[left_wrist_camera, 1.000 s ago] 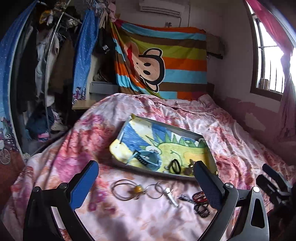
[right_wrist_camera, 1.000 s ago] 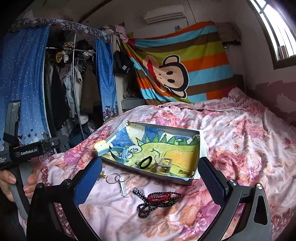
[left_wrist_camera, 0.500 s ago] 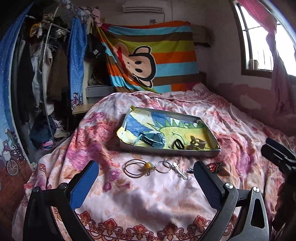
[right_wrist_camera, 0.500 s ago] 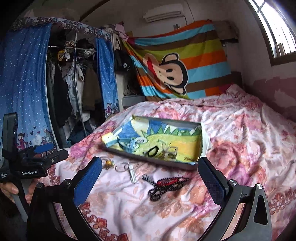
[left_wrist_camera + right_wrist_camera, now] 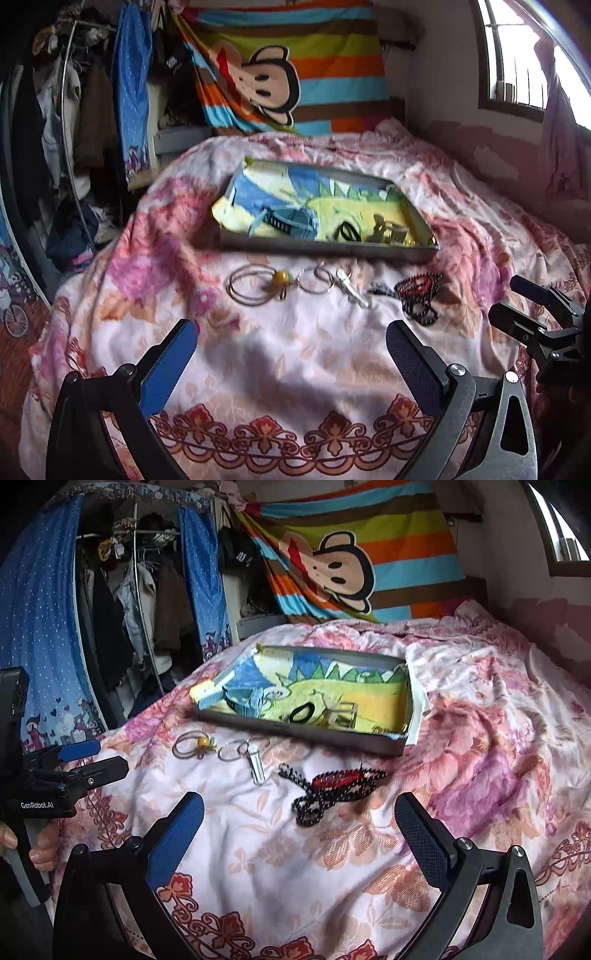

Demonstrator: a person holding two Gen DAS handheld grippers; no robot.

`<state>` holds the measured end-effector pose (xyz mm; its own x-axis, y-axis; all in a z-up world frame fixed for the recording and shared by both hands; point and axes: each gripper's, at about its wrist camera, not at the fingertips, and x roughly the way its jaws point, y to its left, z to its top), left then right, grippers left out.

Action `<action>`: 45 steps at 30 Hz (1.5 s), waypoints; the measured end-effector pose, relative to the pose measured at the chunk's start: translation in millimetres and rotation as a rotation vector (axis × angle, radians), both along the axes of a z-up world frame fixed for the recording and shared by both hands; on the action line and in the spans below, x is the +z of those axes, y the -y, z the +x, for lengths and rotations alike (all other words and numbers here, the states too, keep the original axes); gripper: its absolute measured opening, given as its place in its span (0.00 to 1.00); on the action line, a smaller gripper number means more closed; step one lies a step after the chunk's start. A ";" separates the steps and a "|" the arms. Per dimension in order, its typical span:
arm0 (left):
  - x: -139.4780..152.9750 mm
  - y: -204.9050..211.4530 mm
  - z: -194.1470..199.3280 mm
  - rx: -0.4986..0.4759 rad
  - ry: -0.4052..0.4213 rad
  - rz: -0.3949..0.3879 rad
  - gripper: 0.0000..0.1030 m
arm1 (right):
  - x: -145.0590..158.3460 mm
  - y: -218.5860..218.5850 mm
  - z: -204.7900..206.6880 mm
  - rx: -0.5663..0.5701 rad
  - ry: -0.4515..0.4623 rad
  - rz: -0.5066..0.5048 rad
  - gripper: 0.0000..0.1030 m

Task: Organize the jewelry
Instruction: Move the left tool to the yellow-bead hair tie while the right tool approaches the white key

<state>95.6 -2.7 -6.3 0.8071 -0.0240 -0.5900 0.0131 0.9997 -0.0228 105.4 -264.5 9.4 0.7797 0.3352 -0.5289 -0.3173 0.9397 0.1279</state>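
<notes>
Rings joined by a yellow bead lie on the bed just before the tray, beyond the wide, empty left claw. Right wrist view: the right claw gapes wide and empty near a beaded bracelet.

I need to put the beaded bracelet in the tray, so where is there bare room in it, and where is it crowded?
Free: the tray's far half, the dinosaur-print lining toward its back wall. Crowded: the near left corner holds the blue watch; the near right holds the black ring and the metal pieces. The beaded bracelet lies on the bedspread, outside the tray's front wall.
</notes>
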 end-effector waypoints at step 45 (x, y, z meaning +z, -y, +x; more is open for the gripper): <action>-36.7 -48.1 124.3 -0.092 -0.190 -0.031 0.79 | -45.7 -102.1 104.9 0.280 -0.285 -0.160 0.46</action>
